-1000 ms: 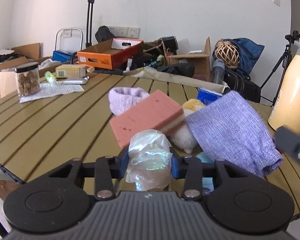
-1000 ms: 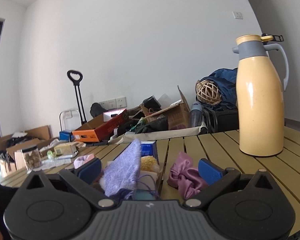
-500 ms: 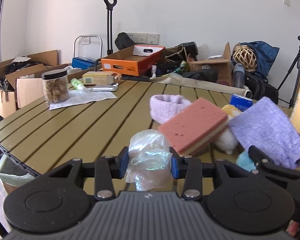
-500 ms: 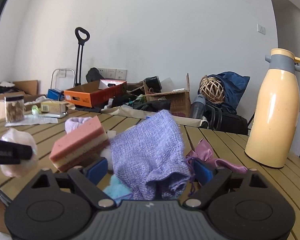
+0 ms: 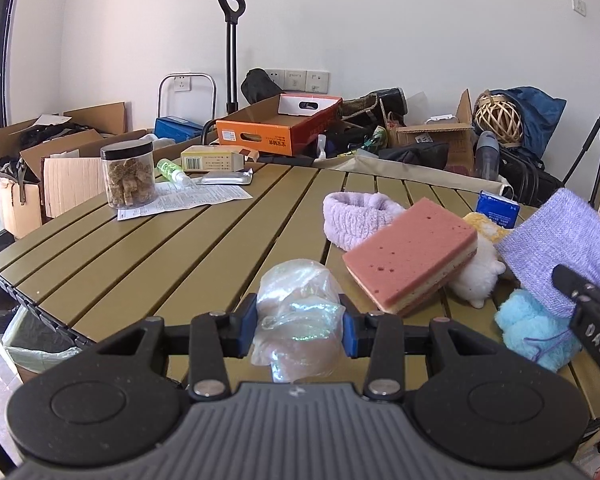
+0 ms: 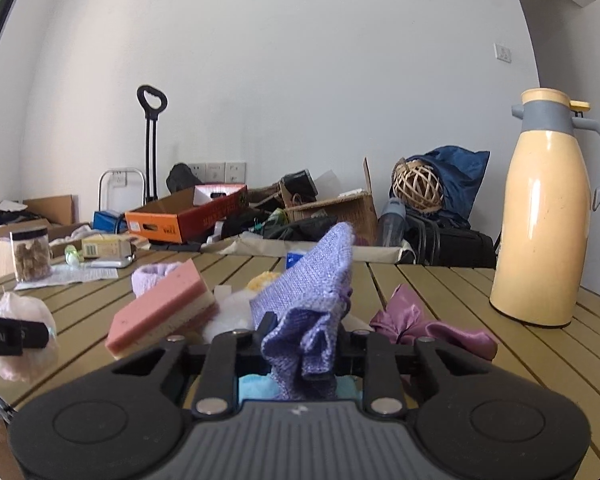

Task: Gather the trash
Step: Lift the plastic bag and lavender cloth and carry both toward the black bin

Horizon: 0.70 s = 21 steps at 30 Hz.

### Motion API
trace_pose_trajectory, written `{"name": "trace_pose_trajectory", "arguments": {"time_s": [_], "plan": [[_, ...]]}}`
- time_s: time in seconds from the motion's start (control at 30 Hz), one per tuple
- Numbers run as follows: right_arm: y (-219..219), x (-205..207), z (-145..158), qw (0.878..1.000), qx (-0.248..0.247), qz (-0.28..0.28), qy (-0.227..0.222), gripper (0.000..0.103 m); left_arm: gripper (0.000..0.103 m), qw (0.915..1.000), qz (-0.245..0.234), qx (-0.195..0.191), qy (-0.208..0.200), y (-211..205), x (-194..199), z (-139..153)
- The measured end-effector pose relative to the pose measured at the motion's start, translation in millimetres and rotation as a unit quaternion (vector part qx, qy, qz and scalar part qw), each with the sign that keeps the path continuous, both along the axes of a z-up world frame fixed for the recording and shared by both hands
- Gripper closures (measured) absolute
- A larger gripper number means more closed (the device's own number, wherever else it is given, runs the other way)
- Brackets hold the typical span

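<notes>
My left gripper (image 5: 300,330) is shut on a crumpled clear plastic bag (image 5: 298,320), held above the near edge of the slatted table (image 5: 160,248). The bag also shows in the right wrist view (image 6: 24,332), at the far left. My right gripper (image 6: 304,344) is shut on a lavender woven cloth pouch (image 6: 312,304), which stands up between the jaws. The pouch also shows in the left wrist view (image 5: 560,244), at the right. A bin with a bag liner (image 5: 32,348) sits below the table's left edge.
On the table lie a pink sponge (image 5: 412,256), a lilac fuzzy cloth (image 5: 356,212), a white plush (image 5: 480,276), a light blue fluffy item (image 5: 532,328), a purple satin cloth (image 6: 428,320), a yellow thermos (image 6: 540,220) and a jar (image 5: 130,176) on paper. Boxes and bags crowd the floor behind.
My right gripper has closed on the lavender pouch. My left gripper has moved left with the plastic bag, so the sponge pile now sits further right.
</notes>
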State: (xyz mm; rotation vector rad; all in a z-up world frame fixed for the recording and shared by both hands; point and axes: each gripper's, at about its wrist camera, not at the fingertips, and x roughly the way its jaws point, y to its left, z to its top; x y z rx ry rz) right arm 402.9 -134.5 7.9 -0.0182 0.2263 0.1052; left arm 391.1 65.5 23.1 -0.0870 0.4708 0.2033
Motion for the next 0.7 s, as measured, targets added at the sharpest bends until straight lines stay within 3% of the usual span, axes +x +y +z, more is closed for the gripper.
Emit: {"name": "trace_pose_trajectory", "arguments": {"time_s": [0.4, 0.7], "plan": [[-28, -31, 21, 0.997, 0.052, 0.034, -0.050, 0.087, 0.061, 0.9997, -0.008, 0.003, -0.021, -4, -12, 7], [-46, -64, 27, 0.995, 0.067, 0.053, -0.054, 0.088, 0.061, 0.9986, -0.024, 0.013, -0.046, -18, -39, 14]]}}
